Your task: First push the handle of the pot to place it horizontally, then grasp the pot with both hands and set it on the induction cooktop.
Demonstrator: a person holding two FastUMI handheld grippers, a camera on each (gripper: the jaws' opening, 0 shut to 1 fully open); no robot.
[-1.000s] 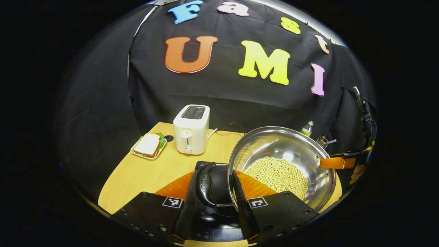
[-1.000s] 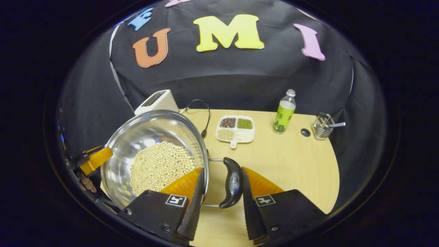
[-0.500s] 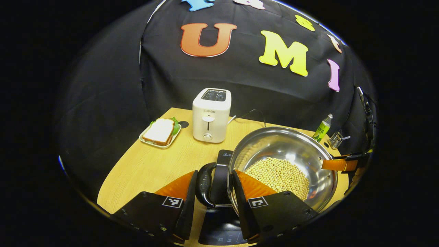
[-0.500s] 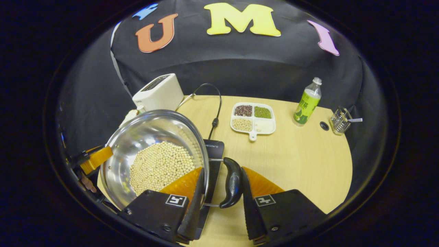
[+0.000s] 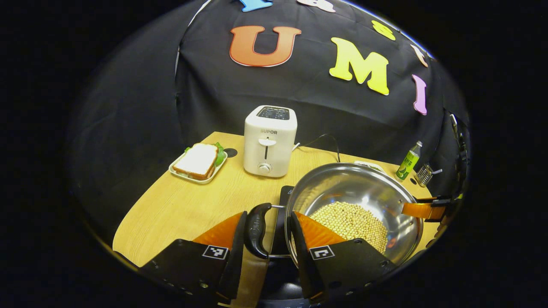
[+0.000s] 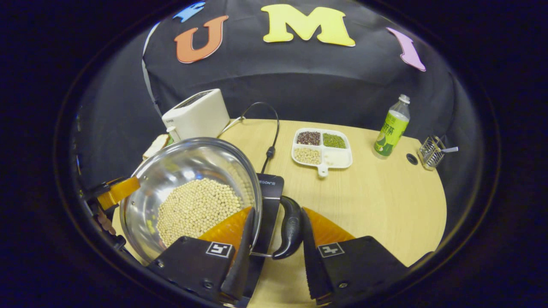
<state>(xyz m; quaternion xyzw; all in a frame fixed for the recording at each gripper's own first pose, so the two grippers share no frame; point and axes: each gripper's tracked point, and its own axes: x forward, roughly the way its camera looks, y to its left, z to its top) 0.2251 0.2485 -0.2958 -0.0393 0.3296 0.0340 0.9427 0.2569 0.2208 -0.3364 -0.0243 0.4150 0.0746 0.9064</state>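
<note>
Gripping one black side handle (image 5: 255, 231) each, left tool (image 5: 267, 239) and right tool (image 6: 274, 239) carry the bean-filled pot (image 5: 355, 209) level above the induction cooktop (image 6: 266, 201) on the worktop (image 6: 376, 201), keeping beans from spilling.

One steel pot (image 6: 188, 171) of beans, with two black handles (image 6: 291, 226), sits between two hand-held grippers (image 6: 274, 248). Beyond them: one cooktop (image 6: 269, 188), one toaster (image 5: 269, 141), one sandwich plate (image 5: 197, 160), one four-part tray (image 6: 322, 148), one bottle (image 6: 390, 128), one wire holder (image 6: 430, 152), one tabletop (image 6: 385, 205).
</note>
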